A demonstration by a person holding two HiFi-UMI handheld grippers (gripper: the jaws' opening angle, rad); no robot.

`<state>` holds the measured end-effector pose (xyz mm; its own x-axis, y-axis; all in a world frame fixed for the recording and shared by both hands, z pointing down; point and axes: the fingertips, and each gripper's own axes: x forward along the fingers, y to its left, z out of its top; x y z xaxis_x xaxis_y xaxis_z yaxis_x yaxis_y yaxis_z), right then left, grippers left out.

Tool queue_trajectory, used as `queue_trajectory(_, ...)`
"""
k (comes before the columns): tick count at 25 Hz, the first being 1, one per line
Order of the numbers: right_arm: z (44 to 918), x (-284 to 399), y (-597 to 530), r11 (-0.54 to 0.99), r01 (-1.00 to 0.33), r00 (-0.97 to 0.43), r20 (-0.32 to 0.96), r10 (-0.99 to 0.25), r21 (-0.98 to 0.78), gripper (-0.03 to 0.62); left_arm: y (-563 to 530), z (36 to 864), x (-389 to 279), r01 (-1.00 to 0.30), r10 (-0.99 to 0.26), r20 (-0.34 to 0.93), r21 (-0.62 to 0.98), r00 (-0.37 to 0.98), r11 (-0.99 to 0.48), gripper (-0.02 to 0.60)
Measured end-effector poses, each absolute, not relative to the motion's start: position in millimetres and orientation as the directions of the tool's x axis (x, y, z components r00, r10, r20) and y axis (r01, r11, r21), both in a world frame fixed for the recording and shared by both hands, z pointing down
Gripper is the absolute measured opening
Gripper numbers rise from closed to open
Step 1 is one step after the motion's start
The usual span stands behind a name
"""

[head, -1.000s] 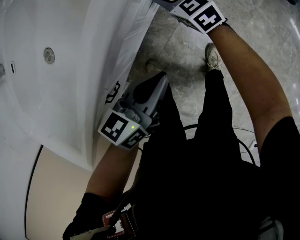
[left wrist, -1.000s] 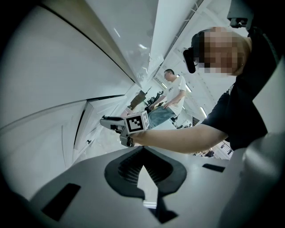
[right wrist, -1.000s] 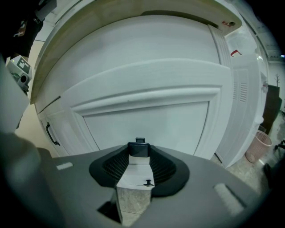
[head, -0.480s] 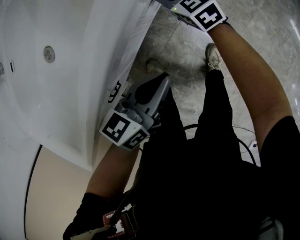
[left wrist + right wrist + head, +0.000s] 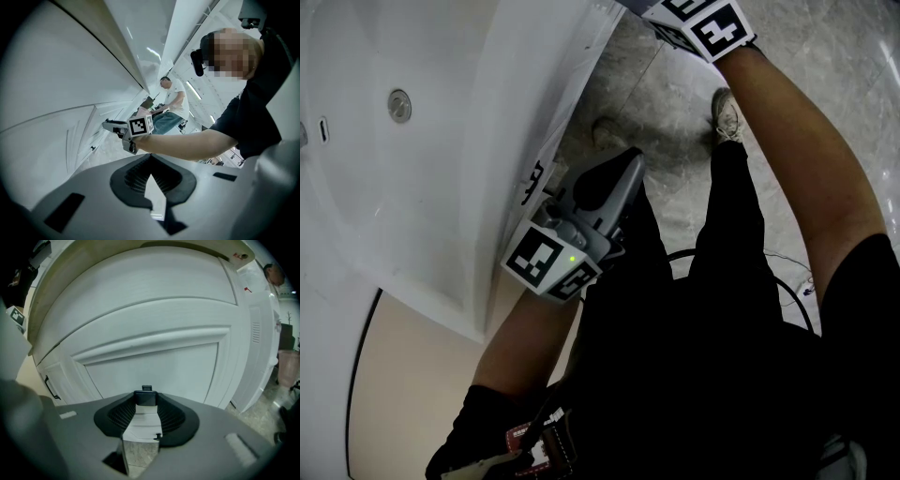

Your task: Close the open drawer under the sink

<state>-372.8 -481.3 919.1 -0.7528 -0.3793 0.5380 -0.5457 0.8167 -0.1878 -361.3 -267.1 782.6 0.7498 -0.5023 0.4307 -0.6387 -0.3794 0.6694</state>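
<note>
Grey marbled floor [image 5: 825, 56] beneath shoes [image 5: 727, 114]

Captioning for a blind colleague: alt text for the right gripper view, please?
The right tongs grip a small dark block, possibly a handle, before a white panelled cabinet front that fills the view. Speckled floor shows low between the tongs; a thin black bar handle sits on a neighbouring door at far left.
</note>
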Motion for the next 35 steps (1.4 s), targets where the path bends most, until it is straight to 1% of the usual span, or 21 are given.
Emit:
queue_trajectory(7,918.4,-374.9,-483.5,0.819,-0.544,-0.745,0.554,-0.372,-0.181,0.14,-265.0,780.7,-358.0,-0.635,-0.499,0.428,0.671,0.753,-0.383,0.0)
queue_trajectory(12,917.2,-376.8,-480.1,0.808,-0.565,-0.729,0.558,-0.396,-0.165,0.143,-264.7,775.0,-360.9,-0.644,-0.509,0.426,0.652,0.748,-0.4,0.0)
queue_trajectory(16,921.0,-360.5,-467.6,0.782,-0.599,-0.693,0.599,-0.4,-0.171,0.143,-265.4,759.8,-359.9,-0.65,-0.517,0.424,0.639,0.744,-0.412,0.0)
queue_trajectory(19,913.1,-342.9,-448.7,0.791,-0.591,-0.68,0.626,-0.382,-0.159,0.143,-269.2,741.5,-358.2,-0.653,-0.526,0.416,0.627,0.742,-0.425,0.0)
queue_trajectory(24,868.1,-300.8,-421.8,0.777,-0.608,-0.674,0.623,-0.398,-0.162,0.14,-277.2,697.5,-351.0,-0.659,-0.553,0.389,0.594,0.737,-0.46,0.0)
queue_trajectory(27,830.2,-279.3,-414.3,0.765,-0.619,-0.678,0.611,-0.409,-0.175,0.115,-283.1,666.3,-346.3,-0.666,-0.566,0.382,0.581,0.731,-0.468,0.0)
queue_trajectory(30,787.2,-261.3,-423.4,0.76,-0.631,-0.677,0.588,-0.443,-0.155,0.083,-298.2,632.4,-343.9,-0.669,-0.592,0.347,0.551,0.727,-0.498,0.0)
queue_trajectory(35,719.0,-240.1,-417.6,0.759,-0.637,-0.681,0.56,-0.471,-0.137,0.049,-301.8,574.7,-341.6,-0.68,-0.626,0.312,0.516,0.715,-0.52,0.0)
